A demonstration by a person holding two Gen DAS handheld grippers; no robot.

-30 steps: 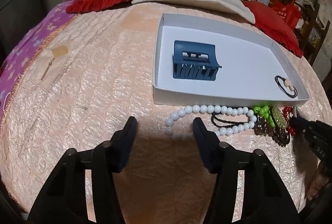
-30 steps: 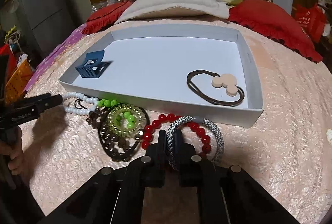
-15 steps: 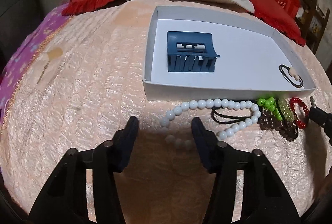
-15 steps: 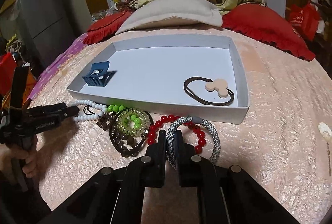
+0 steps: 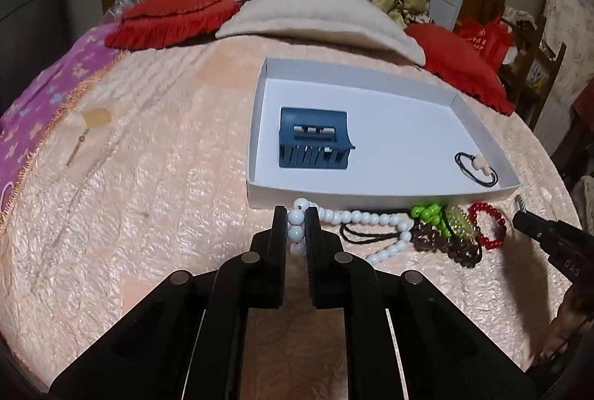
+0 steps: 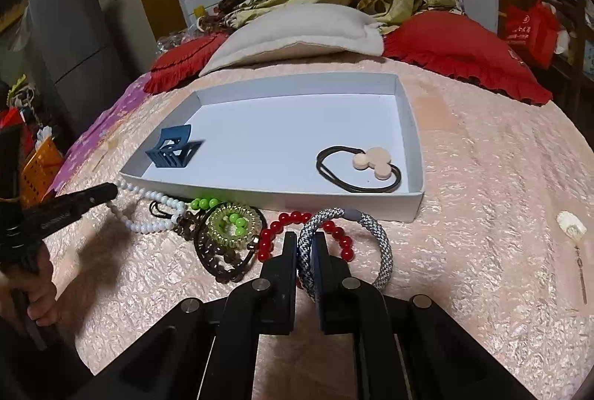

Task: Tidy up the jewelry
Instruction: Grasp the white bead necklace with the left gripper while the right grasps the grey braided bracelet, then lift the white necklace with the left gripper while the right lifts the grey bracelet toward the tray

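On the dark body of the right gripper [image 5: 519,220], at the right edge of the left wrist view, we could read the pale letters "DAS"; the printing on the left gripper's [image 6: 111,192] side in the right wrist view was too blurred for us to read, and so was the white writing on the red bag [image 6: 529,29] at the upper right.

Low in the centre of the left wrist view we had the left gripper [image 5: 296,227] closing on the white bead string [image 5: 356,216], its pads pressed against round, glossy white beads at the strand's left end. That strand trailed right along the near wall of the white tray [image 5: 371,194], lying on the peach bedspread [image 5: 148,214].

Low in the centre of the right wrist view we had the right gripper [image 6: 304,248] clenched on the grey-and-white woven bracelet [image 6: 382,244], a thick speckled rope ring with a plain grey joint at its top. It lay just in front of the tray's [image 6: 408,207] near wall, overlapping the red bead bracelet [image 6: 282,225]. Left of those sat a heap: a yellow-green coil hair tie [image 6: 232,225] with bright green beads [image 6: 204,203], over a brown bead bracelet [image 6: 219,259].

Inside the tray, a blue claw hair clip [image 6: 172,147] stood toward the left, and a black hair tie with a beige charm [image 6: 371,162] lay toward the right.
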